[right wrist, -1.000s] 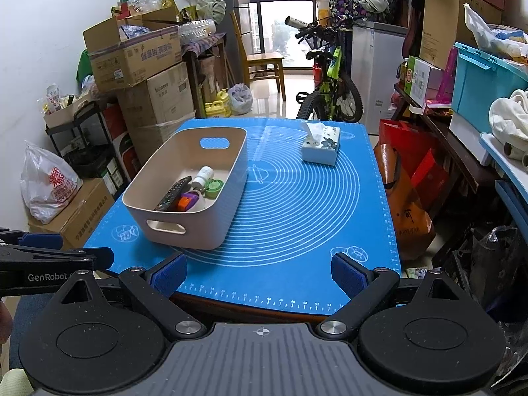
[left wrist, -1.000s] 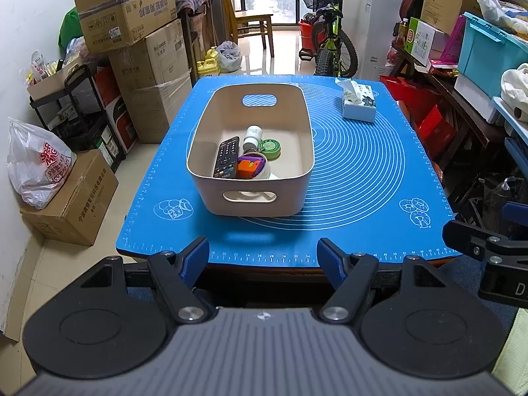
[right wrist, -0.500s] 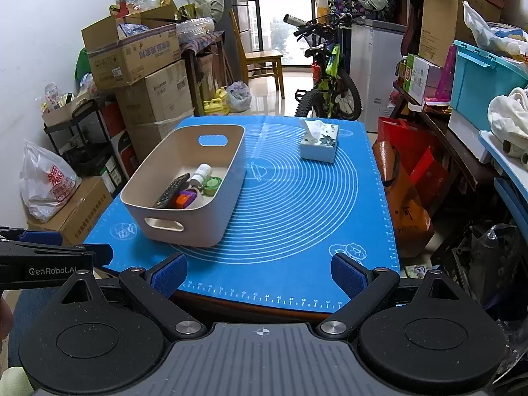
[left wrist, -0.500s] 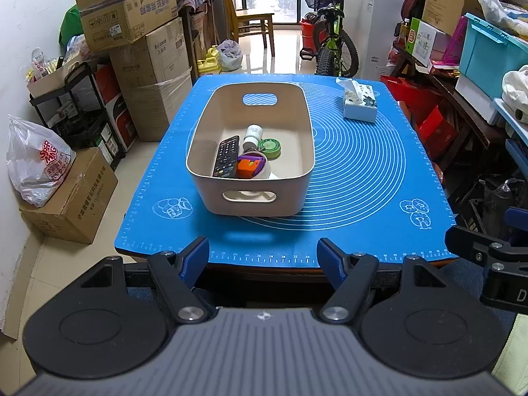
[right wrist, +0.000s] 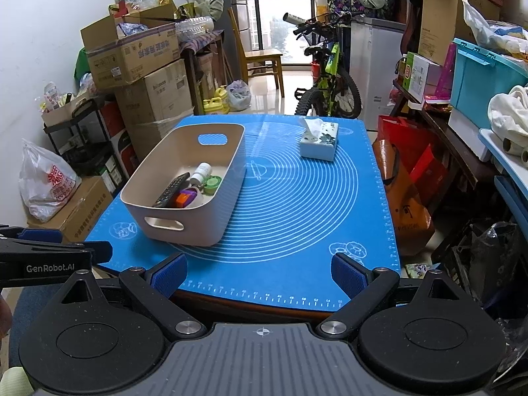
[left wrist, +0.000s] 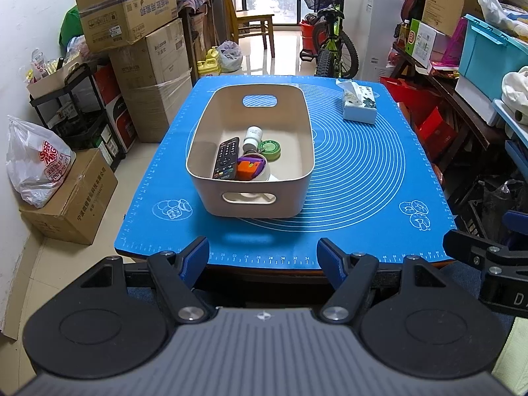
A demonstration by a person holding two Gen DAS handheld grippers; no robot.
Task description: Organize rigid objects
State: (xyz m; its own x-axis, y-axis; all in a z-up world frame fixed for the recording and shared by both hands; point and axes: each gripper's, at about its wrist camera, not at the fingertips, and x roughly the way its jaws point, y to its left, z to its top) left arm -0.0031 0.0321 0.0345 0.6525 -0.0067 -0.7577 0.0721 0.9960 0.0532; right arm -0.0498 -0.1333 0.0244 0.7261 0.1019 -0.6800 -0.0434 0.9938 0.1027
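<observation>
Essentially nothing has changed over the last second. Both wrist views match the earlier frames apart from a very slight shift in framing. Basket, contents and tissue box sit where they did.

Left gripper (left wrist: 263,257): jaws stand well apart, same gap as before, nothing between the blue pads. It hangs short of the near edge of the tabletop (left wrist: 363,178), aimed down at the basket.

Right gripper (right wrist: 260,274): jaws wide apart, empty, also short of the near edge, off toward the near right corner.

Basket (left wrist: 297,198): cream, two cut-out handles, standing left of centre on the blue mat, its near end toward the near edge. Inside, bunched at the near end:
- black remote (left wrist: 227,158), lying lengthwise on the left
- small white bottle (left wrist: 252,136), on its side
- green round lid (left wrist: 270,148), to the right of the bottle
- purple-and-orange item (left wrist: 250,169), resting on something white that I cannot identify

Tissue box (left wrist: 359,105): near the far right corner, well apart from the basket, the only loose thing on the mat.

Judgement: with both grippers empty and idle and the small rigid items in the basket, sorting looks finished or nearly so. Whether the tissue box counts as part of the job I cannot tell.
</observation>
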